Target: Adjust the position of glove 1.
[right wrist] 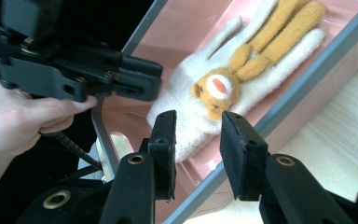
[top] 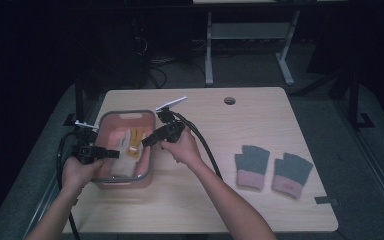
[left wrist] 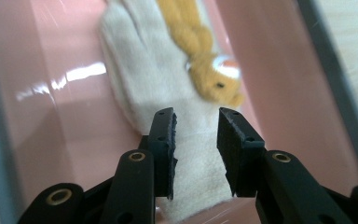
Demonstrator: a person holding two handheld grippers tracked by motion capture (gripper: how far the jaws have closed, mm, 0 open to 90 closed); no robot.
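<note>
- Glove (top: 128,150), cream knit with an orange animal figure, flat on the floor of the pink basin (top: 105,131) at the table's (top: 220,200) left side; fingers toward the far wall, cuff toward the near wall.
- Left gripper (top: 114,154) reaching in over the basin's left rim, jaws spread with nothing between them; in the left gripper view, glove cuff directly ahead of and below the pads (left wrist: 164,135).
- Right gripper (top: 145,143) poised over the basin's right rim, jaws likewise spread and empty; glove ahead and lower, lying diagonally across the right gripper view.
- Long axis of glove near-to-far; both grippers approach crosswise from opposite sides.
- Left gripper judged nearer, already aligned on the cuff.
- Grey-and-pink glove pair (top: 272,169) laid flat well apart, on the table's right side.
</note>
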